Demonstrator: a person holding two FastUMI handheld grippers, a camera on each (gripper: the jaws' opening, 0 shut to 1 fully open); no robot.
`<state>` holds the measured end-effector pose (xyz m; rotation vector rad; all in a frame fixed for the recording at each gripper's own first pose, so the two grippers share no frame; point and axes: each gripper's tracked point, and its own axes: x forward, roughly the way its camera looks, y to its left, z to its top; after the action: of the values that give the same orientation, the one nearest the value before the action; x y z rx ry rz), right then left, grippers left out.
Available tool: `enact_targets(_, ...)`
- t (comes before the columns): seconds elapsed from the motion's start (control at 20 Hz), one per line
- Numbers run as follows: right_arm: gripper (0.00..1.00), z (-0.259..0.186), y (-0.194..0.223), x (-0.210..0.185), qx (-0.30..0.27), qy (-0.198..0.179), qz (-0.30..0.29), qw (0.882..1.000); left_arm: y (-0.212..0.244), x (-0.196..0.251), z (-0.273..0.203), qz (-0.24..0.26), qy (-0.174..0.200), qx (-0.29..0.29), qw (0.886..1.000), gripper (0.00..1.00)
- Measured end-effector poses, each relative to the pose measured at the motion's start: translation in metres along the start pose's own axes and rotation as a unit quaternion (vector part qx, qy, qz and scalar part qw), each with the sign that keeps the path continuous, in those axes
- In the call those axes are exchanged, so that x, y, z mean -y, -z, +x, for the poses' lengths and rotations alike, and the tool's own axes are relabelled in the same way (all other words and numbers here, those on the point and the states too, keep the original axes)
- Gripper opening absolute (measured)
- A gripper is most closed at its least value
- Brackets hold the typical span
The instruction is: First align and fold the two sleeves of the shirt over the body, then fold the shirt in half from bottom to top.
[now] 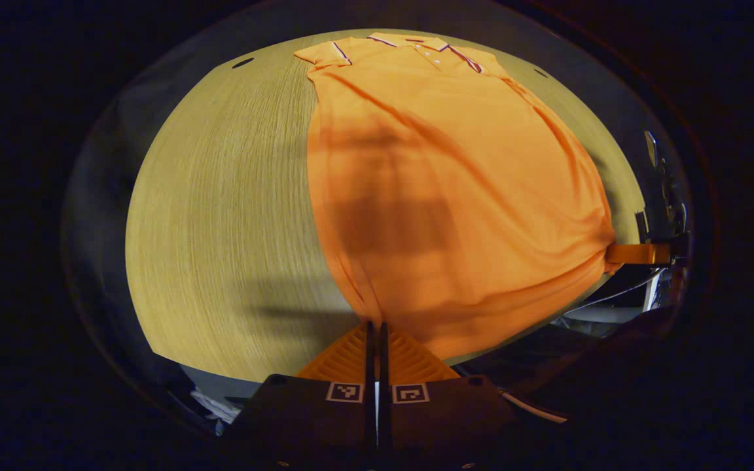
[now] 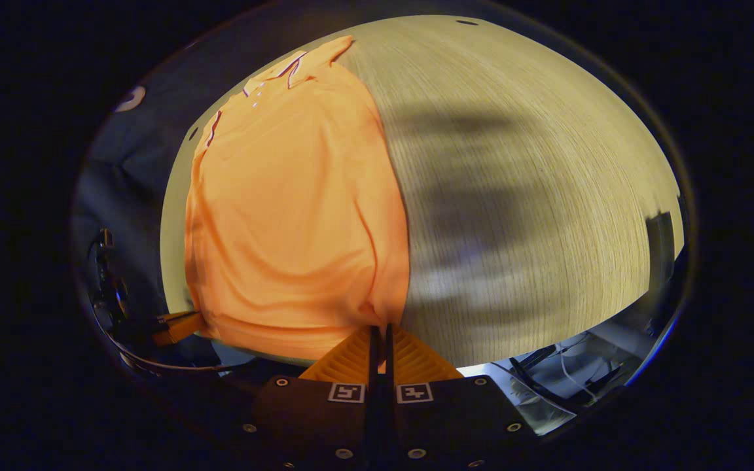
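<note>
Left claw (image 1: pixel 376 327): at the bottom centre of the left gripper view, fingers pressed together on the hem corner of the orange shirt (image 1: pixel 442 196), with cloth gathered into the pinch. Right claw (image 2: pixel 381 330): at the bottom centre of the right gripper view, fingers likewise pressed together on the other hem corner of the shirt (image 2: pixel 292 216).

The shirt lies on the wooden counter (image 1: pixel 220 229), hem toward the cameras and collar (image 1: pixel 429 47) at the top of the frame in the left gripper view. Both sleeves are folded in over the body, so the garment reads as a long narrow panel. The cloth between the two pinched corners is drawn taut, with creases fanning out from each corner. The hem edge sits at or just past the near edge of the counter.

In the left gripper view, the right claw (image 1: pixel 639 254) appears at the right of the frame, meeting the far hem corner. In the right gripper view, the left claw (image 2: pixel 177 326) appears at the lower left. Bare counter (image 2: pixel 534 196) takes up the right half of that view, crossed by shadows.
</note>
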<state>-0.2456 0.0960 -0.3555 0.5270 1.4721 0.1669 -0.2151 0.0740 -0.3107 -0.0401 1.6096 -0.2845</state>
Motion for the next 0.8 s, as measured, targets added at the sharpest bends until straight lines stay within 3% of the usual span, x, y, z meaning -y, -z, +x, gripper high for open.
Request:
enact_targets(0.2,0.03,-0.016,-0.009,-0.008,0.034,-0.013,0.009,0.999,-0.026,-0.004,-0.018,-0.002,0.016,0.02,1.0,0.02)
enact_targets(0.45,0.03,-0.034,-0.048,-0.036,0.071,-0.033,-0.004,0.997,-0.064,-0.002,-0.039,-0.03,0.057,0.051,0.997,0.02)
enact_targets(0.7,0.04,-0.052,-0.089,-0.065,0.092,-0.043,-0.032,0.994,-0.111,-0.009,-0.048,-0.034,0.071,0.07,0.994,0.02)
enact_targets(0.8,0.04,-0.05,-0.104,-0.08,0.107,-0.047,-0.018,0.993,-0.13,-0.004,-0.052,-0.036,0.093,0.076,0.992,0.02)
